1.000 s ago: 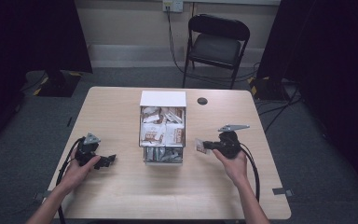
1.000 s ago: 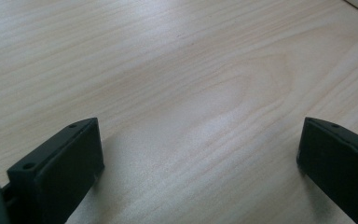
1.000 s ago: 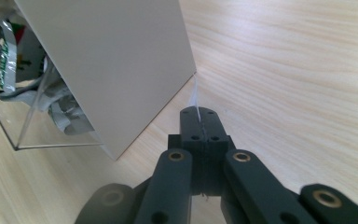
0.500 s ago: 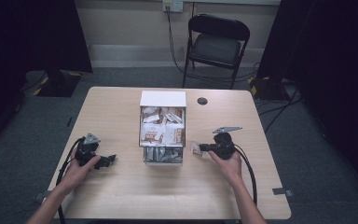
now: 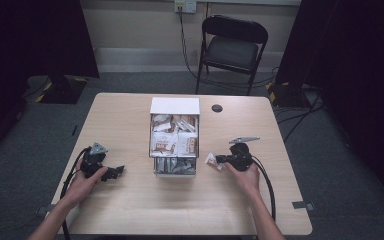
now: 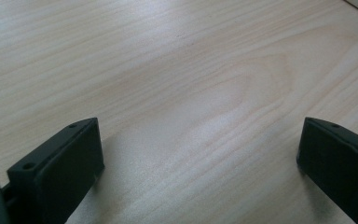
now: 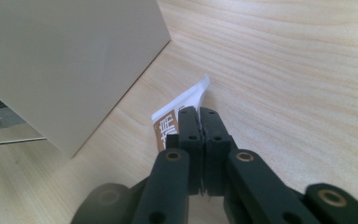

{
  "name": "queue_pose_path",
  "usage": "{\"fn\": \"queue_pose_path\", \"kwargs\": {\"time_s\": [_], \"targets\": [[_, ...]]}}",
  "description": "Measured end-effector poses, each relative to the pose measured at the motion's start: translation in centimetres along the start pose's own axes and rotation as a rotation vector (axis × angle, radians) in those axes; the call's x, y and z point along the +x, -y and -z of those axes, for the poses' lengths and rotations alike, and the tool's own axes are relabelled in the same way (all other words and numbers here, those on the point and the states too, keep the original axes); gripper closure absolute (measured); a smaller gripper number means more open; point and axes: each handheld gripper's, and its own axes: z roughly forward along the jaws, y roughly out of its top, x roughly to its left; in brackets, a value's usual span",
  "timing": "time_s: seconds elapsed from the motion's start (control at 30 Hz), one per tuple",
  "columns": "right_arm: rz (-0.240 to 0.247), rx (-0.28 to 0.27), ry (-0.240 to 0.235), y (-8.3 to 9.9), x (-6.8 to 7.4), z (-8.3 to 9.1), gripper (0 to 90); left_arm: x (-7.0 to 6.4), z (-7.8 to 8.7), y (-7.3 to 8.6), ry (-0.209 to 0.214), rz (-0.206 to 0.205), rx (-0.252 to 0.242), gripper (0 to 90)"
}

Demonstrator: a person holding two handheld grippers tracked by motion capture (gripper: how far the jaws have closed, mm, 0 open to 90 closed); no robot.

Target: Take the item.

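One table (image 5: 130, 210), one white box (image 5: 175, 106) holding many packets, too many to count, one loose packet (image 5: 211, 160), two hand-held grippers, one folding chair (image 5: 234, 47).

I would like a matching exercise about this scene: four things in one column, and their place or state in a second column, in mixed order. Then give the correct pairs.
Things:
1. left claw
2. right claw
3. box of packets
4. folding chair

Places or states:
A. on the floor behind the table
B. open, with nothing between its jaws
C. at the middle of the table
D. shut on a small packet

Pairs: 1-B, 2-D, 3-C, 4-A
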Motion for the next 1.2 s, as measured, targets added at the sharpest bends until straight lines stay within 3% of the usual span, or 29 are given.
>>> {"fn": "queue_pose_path", "kwargs": {"time_s": [0.3, 0.8, 1.2], "targets": [[0.003, -0.002, 0.018, 0.0, -0.2, 0.0, 82.7, 0.0, 0.0, 0.0, 0.000, 0.000, 0.000, 0.0], [-0.034, -0.032, 0.058, -0.2, -0.6, 0.7, 64.5, 0.0, 0.0, 0.0, 0.000, 0.000, 0.000, 0.0], [-0.045, -0.075, 0.068, -0.4, -0.4, 2.4, 62.7, 0.0, 0.0, 0.0, 0.000, 0.000, 0.000, 0.0]]}}
